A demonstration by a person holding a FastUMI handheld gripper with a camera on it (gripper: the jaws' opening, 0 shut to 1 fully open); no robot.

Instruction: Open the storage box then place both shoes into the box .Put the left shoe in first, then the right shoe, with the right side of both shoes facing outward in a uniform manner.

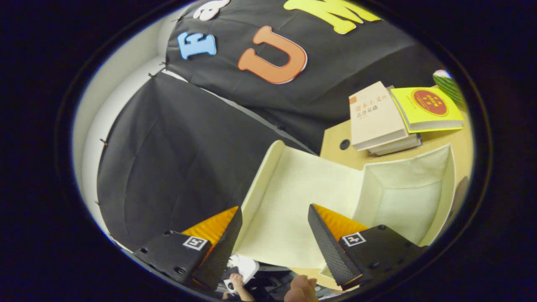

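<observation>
Gripper [275, 228] seen from its own camera, its two fingers spread wide apart with nothing held between them. Just ahead of the fingers, and filling the gap between them, lies the opened flap lid [289, 197] of a pale cream fabric storage box [444, 197], which stands open on a light wooden tabletop [335, 140]; the box's hollow interior sits beyond the right finger, its soft walls upright and its cavity bare as far as can be seen. Beyond the box, on the same tabletop, rests a stack of books: a thick beige-covered book [375, 115] on top of a thinner grey volume, with a yellow book bearing a red round emblem [428, 107] just beside it. A small dark round hole [344, 144] marks the tabletop near the beige book. Behind the fingers, close to the camera, part of a person's hand [301, 289] shows beside a white object [245, 268] too cropped to identify.
</observation>
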